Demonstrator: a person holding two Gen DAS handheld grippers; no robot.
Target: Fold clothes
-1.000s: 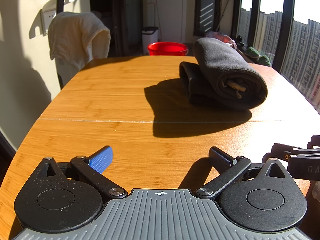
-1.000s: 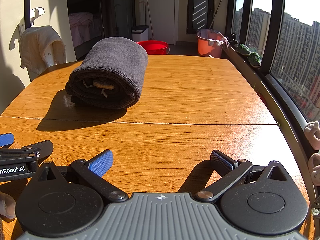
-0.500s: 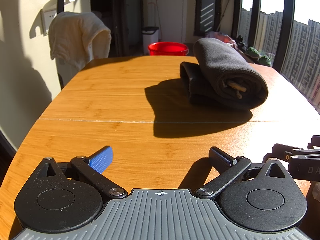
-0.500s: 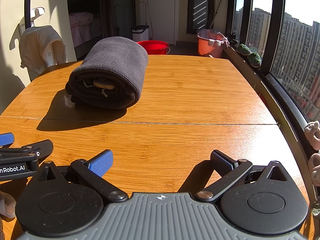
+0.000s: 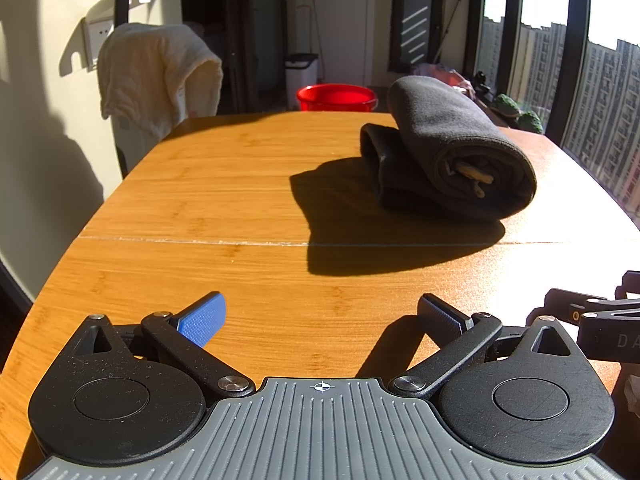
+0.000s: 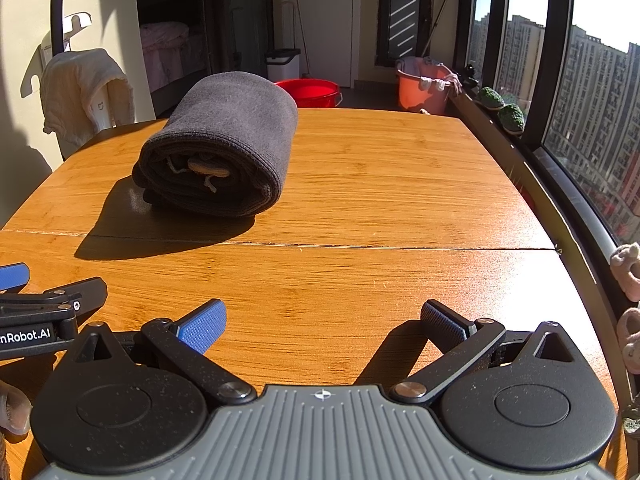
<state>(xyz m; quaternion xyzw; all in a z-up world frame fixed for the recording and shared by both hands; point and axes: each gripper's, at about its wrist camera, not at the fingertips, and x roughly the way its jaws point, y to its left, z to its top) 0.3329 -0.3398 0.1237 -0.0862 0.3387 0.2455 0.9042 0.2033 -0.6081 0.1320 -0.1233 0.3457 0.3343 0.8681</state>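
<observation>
A dark grey garment (image 5: 452, 156) lies folded in a thick bundle on the wooden table (image 5: 224, 200), its drawstring ends showing at the near end. The right wrist view has the same garment (image 6: 224, 152) at the left middle. My left gripper (image 5: 320, 316) hovers open over the near table edge, well short of the bundle, with nothing between its fingers. My right gripper (image 6: 324, 320) is likewise open and empty, to the bundle's near right. The two grippers sit side by side; each one's edge shows in the other's view.
A cream towel (image 5: 156, 76) hangs on a rack past the table's far left corner. A red basin (image 5: 336, 96) and a white bin (image 5: 302, 72) stand on the floor behind. An orange bucket (image 6: 424, 86) and small plants (image 6: 500, 106) line the window on the right.
</observation>
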